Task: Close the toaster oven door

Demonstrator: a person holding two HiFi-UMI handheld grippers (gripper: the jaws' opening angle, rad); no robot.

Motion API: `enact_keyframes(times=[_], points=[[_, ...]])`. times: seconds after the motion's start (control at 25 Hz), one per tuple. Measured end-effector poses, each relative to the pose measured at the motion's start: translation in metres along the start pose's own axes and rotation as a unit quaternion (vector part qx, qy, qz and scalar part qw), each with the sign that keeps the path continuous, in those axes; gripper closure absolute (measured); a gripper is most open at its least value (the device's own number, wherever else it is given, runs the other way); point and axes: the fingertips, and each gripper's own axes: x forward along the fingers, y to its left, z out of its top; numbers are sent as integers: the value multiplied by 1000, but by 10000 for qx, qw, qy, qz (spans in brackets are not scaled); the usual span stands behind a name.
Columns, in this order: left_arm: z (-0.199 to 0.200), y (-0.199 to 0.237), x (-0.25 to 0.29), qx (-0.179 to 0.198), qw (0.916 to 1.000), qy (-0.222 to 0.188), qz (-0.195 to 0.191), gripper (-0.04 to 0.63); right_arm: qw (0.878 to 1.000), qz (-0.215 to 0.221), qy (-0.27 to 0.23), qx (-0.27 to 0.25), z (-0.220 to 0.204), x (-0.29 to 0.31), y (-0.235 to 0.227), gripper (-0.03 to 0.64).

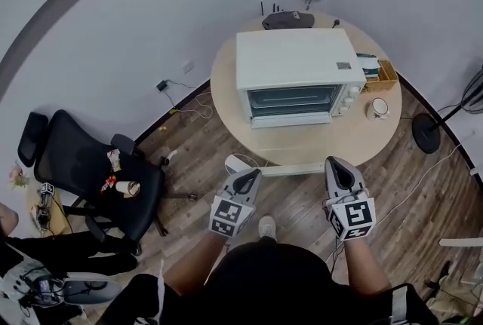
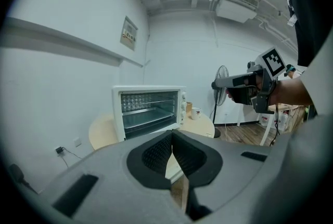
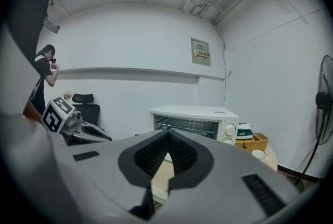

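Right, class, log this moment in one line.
left gripper: shut, empty | right gripper: shut, empty | toaster oven: on table, untouched

The white toaster oven (image 1: 294, 59) is set upright on the round tabletop (image 1: 302, 146). Its door (image 1: 290, 120) is swung down open at the front, so the rack (image 2: 147, 109) inside is exposed. Knobs (image 1: 349, 97) are located right of the opening.

Left claw (image 1: 247, 179) closed, empty; right claw (image 1: 339, 169) seemingly closed too; both held forward, side by side.

Toaster oven (image 1: 294, 63) on round table (image 1: 226, 86)
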Motion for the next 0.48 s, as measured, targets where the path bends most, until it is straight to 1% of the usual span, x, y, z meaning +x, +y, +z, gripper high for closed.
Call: enact_keyframes(times=[0.2, 0.48], points=[[-2, 21, 12, -97, 9999, 32, 41, 589, 10000, 18, -27, -77, 7, 28, -3, 620], [-8, 31, 17, -92, 9999, 23, -51, 589, 10000, 2, -32, -88, 12, 45, 0, 620]])
